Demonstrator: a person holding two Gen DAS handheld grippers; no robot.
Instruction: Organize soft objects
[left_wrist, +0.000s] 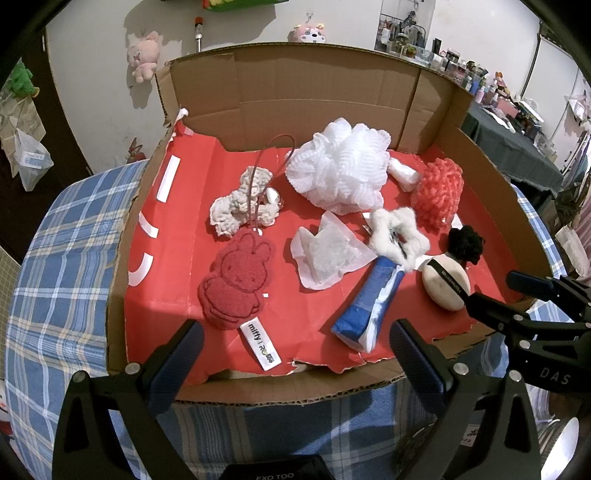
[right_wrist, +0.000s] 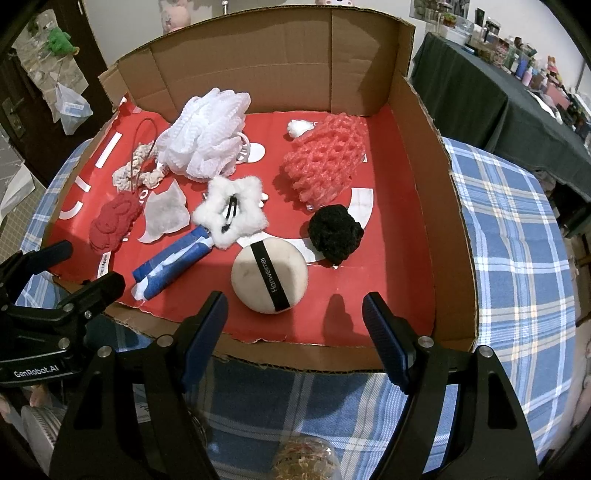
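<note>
A cut-open cardboard box (left_wrist: 332, 92) with a red floor holds several soft things: a red Miffy sponge (left_wrist: 232, 280), a beige knitted scrunchie (left_wrist: 240, 203), a white bath pouf (left_wrist: 340, 170), a coral foam net (left_wrist: 439, 192), a white fluffy star clip (left_wrist: 397, 236), a black scrunchie (left_wrist: 465, 243), a round powder puff (left_wrist: 445, 284), a blue-white pack (left_wrist: 369, 306) and a white tissue sachet (left_wrist: 328, 254). My left gripper (left_wrist: 295, 354) is open and empty at the box's front edge. My right gripper (right_wrist: 295, 332) is open and empty just before the powder puff (right_wrist: 269, 277).
The box stands on a blue plaid tablecloth (left_wrist: 66, 258). A dark-covered table with bottles and small items (right_wrist: 480, 85) stands at the back right. Plush toys (left_wrist: 142, 55) hang on the back wall. The box walls (right_wrist: 436, 184) rise at the back and right.
</note>
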